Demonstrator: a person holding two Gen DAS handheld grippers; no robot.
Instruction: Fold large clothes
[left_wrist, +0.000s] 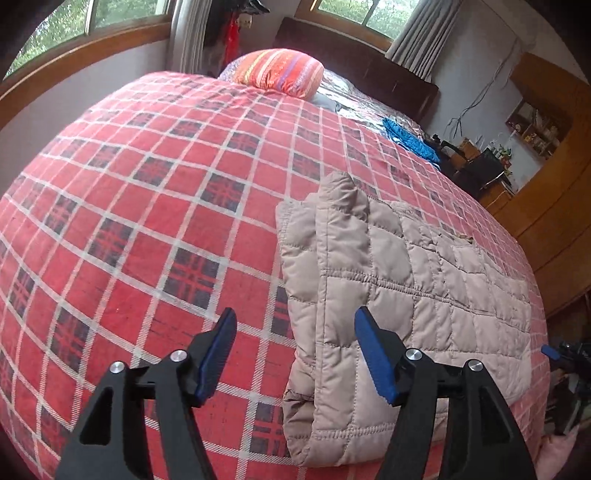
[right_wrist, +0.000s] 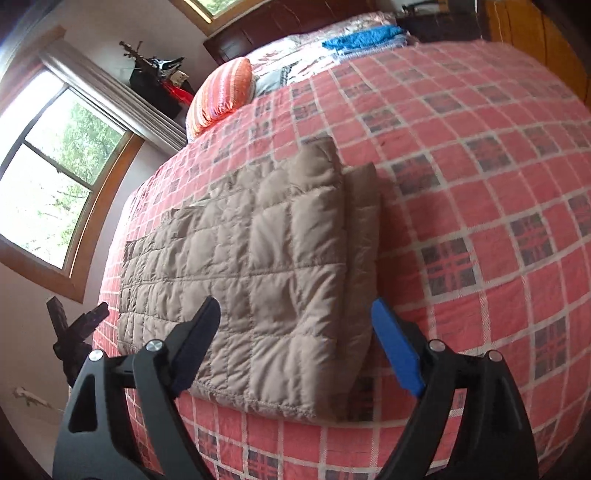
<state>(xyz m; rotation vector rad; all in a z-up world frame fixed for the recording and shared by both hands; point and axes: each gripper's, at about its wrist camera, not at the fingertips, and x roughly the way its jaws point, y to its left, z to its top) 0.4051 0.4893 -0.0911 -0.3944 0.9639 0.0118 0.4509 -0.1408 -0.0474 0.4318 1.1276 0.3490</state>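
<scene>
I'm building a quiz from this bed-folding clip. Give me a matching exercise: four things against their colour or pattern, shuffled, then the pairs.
Things:
1. quilted jacket
2. bedspread
3. pillow
4. knitted cloth

Looks:
A. bright blue
B. orange stripes
C. beige
D. red plaid

Pairs: 1-C, 2-D, 3-B, 4-A
</scene>
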